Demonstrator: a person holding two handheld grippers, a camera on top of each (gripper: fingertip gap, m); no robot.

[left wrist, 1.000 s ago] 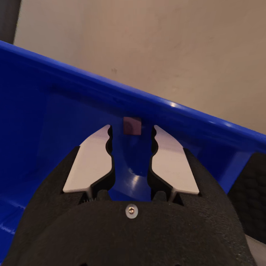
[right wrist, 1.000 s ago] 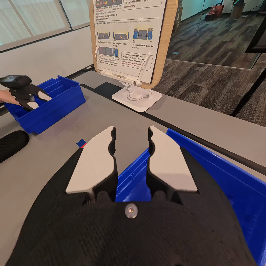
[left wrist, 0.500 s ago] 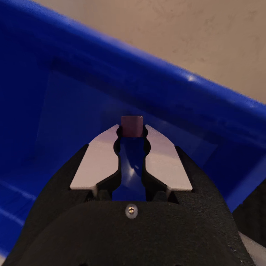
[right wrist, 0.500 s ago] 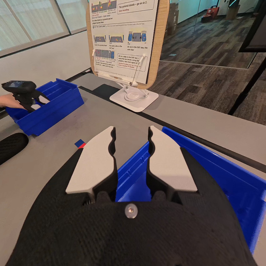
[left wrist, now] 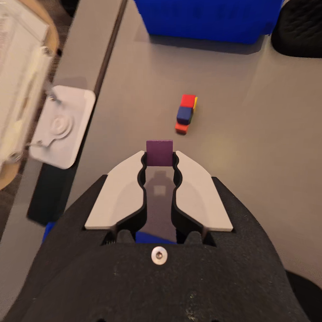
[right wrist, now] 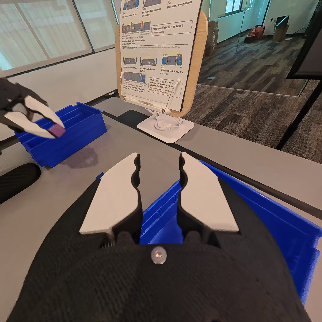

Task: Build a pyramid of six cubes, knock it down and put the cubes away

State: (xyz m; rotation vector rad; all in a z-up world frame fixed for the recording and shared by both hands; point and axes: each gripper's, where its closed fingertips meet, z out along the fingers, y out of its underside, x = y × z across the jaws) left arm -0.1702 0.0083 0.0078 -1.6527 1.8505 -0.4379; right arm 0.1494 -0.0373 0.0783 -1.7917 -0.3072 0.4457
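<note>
Left edge of left wrist view: blurred instruction board on white stand (left wrist: 59, 125), off the mat. Centre: left gripper (left wrist: 159, 153) pinching purple cube (left wrist: 159, 153) at the fingertips, flat faces square to the pads, carried clear above grey mat (left wrist: 244, 156). Ahead and slightly right of the tips: cube stack (left wrist: 185, 114) on the mat, well apart from the held cube. Blue cube (left wrist: 183, 114) on top, red and orange visible in the row beneath, yellow and green edges showing behind. Row's long axis running away from the tongs, nearly in line with the fingers. Exact count hidden by viewing angle. Beyond stack: blue bin (left wrist: 205, 19).

Judged: pyramid part-built, purple cube the next piece. Approach is forward and a touch right, then down onto the stack. Left gripper plainly the nearer.

Right wrist view: right gripper (right wrist: 159, 154) spread, holding nothing, hovering over near blue bin (right wrist: 261, 217), mostly hiding the stack. Source bin (right wrist: 69, 139) far left.
</note>
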